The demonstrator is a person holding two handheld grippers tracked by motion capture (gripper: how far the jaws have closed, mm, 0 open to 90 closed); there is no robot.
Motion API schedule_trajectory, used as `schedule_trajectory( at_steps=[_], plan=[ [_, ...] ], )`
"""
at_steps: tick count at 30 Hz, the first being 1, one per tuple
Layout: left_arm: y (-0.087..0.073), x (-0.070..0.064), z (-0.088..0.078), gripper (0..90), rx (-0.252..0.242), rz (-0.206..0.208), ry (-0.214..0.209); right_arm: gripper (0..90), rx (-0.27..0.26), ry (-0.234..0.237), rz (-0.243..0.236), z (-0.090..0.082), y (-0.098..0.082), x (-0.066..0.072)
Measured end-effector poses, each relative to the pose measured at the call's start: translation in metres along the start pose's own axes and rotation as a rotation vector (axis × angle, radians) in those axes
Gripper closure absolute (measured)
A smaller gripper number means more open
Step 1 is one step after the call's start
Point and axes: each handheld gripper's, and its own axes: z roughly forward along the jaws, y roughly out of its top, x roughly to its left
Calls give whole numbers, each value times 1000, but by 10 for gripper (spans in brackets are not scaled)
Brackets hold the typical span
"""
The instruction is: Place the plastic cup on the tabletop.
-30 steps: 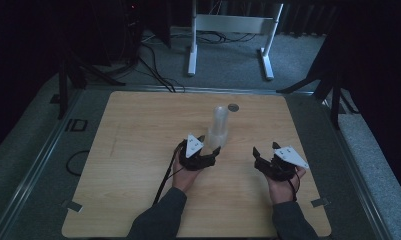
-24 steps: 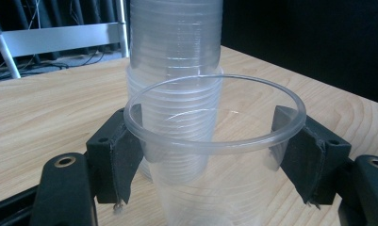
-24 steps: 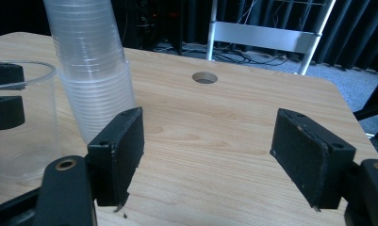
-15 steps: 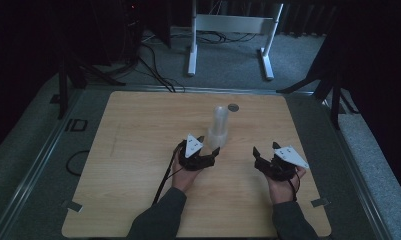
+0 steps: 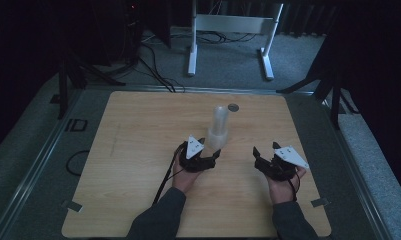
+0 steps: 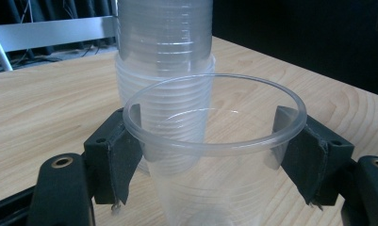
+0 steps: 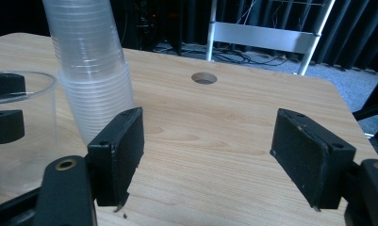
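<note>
- Left gripper (image 6: pixel 210 141) fingers pinch a single clear cup (image 6: pixel 214 155) just in front of the cup stack (image 6: pixel 164 70) on the desk (image 5: pixel 138 150)
- Right gripper (image 7: pixel 210 155) fingers spread, empty, right of the stack
- Risk: squeezing harder could buckle the thin cup, or bump the stack over

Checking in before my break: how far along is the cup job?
Done: one clear cup stands on the table apart from the stack of cups. In hand: the left claw brackets that cup just under its rim. The right claw is open, empty. Left: the tall stack, barely started.
</note>
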Motion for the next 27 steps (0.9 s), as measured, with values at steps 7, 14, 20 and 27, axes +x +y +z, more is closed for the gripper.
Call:
schedule_trajectory(
  at_steps=[7,14,20,27],
  plan=[
    [-3,0,-2,244,17,-3,-7,258,0,-1,0,0,0,0],
    [-7,1,-5,179,49,-15,-6,259,2,0,-1,0,0,0],
    [-11,3,-9,145,69,-36,-12,259,2,0,-2,1,0,0],
    [-14,3,-12,145,78,-33,-21,258,1,0,-4,0,0,1]
  ],
)
